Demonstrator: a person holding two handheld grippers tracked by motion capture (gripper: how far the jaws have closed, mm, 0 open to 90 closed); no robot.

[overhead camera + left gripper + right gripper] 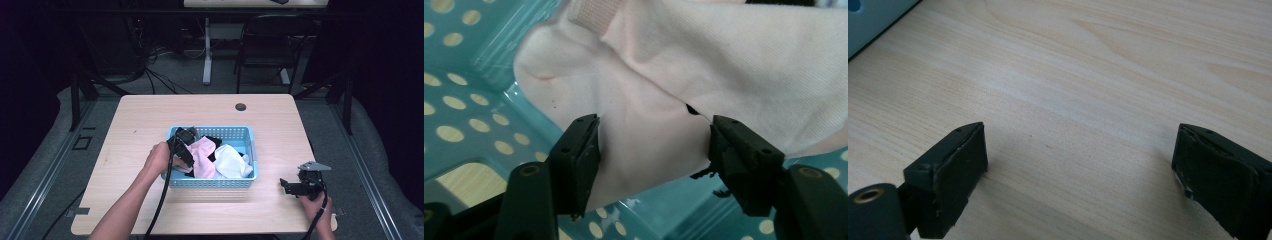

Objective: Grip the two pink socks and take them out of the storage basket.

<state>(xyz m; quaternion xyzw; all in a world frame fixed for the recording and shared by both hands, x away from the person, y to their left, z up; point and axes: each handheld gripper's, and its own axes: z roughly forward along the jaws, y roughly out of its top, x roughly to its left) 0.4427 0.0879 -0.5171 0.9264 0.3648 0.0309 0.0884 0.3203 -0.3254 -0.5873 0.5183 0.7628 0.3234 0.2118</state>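
A blue perforated basket (210, 181) stands in the middle of the table and holds a pink cloth (202, 155), a white cloth (231, 162) and a black cloth (212, 142). My left gripper (182, 145) reaches down into the basket's left side. In the left gripper view its jaws (654, 127) stand apart on either side of a fold of the pink cloth (724, 55), close to it but not squeezing it, with the basket wall (469, 115) behind. My right gripper (285, 186) rests low over the table at the basket's right, open (1078, 150) with only bare wood between its jaws.
The light wooden table (200, 107) has a round cable hole (241, 106) near its far edge. A corner of the basket (868, 15) sits at the upper left of the right gripper view. A chair (267, 45) and a desk leg (207, 50) stand beyond the table.
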